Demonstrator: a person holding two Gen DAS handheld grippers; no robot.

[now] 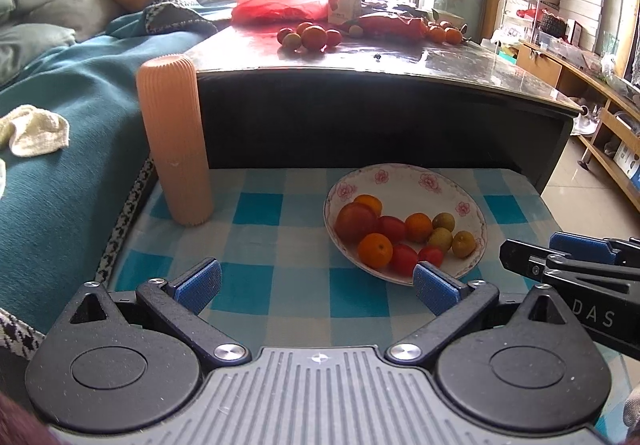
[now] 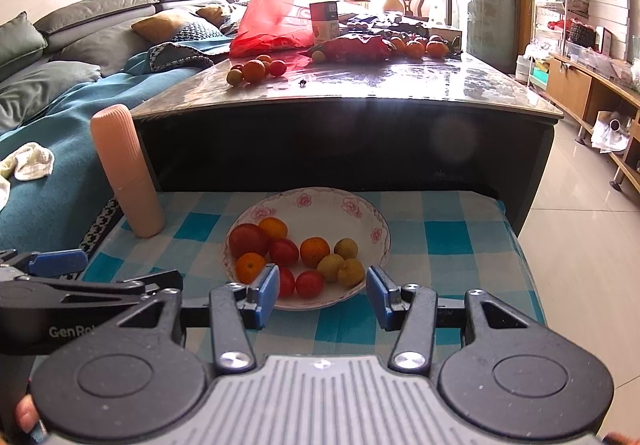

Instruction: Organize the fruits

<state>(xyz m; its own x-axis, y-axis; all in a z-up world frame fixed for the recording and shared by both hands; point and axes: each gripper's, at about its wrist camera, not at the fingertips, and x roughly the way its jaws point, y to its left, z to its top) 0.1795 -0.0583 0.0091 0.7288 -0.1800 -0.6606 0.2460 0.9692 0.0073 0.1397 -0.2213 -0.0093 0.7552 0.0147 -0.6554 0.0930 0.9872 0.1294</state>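
Ahead of both grippers, beyond the low checked surface, stands the dark coffee table (image 1: 384,117), its glossy top carrying a small cluster of loose fruits (image 1: 310,37) near its front left and a red plastic bag (image 2: 276,25) farther back. Off to the left of the tongs lies the sofa with a teal blanket (image 1: 60,149). Directly under the tongs spreads the blue-and-white checked cloth (image 1: 256,245). On it, ahead and left of the left gripper (image 1: 316,287), a ribbed peach cylinder (image 1: 174,141) stands upright.

Just ahead of the right gripper (image 2: 322,295) sits the floral-rimmed bowl (image 2: 320,205), holding the gathered fruits (image 2: 296,251): small oranges, red tomatoes and yellow-green ones, all touching or nearly so. From the left gripper the bowl lies ahead and to the right, its near rim beside the right fingertip (image 1: 434,287).

Both grippers have their jaws spread wide with nothing between the blue pads.
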